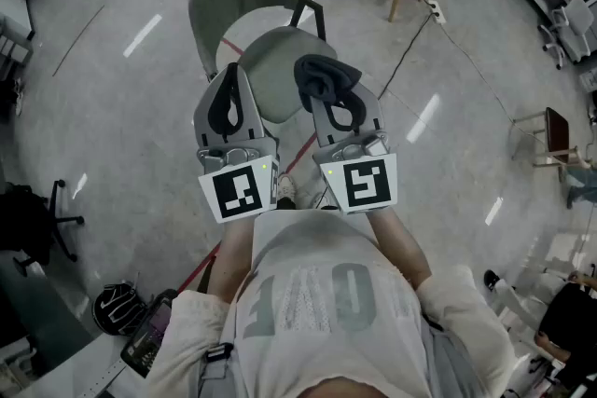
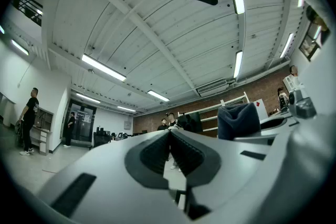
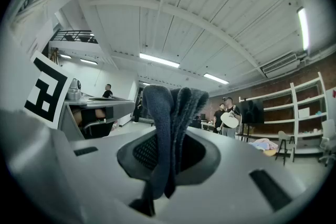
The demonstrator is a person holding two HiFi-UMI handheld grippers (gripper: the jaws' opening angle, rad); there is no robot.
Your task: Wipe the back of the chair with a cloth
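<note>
currently pre-wipe, it seems: right gripper (image 1: 326, 96) jaws clamped on a folded dark blue-grey cloth (image 1: 322, 75); left gripper (image 1: 230, 75) jaws pressed together, empty. both hang over the seat of the pale grey moulded plastic chair (image 1: 244, 0), short of its curved back. next, probably, carry the cloth forward onto that back, then sweep across.

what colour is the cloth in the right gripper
The cloth is plain dark navy blue, with no pattern; it shows best in the right gripper view.
</note>
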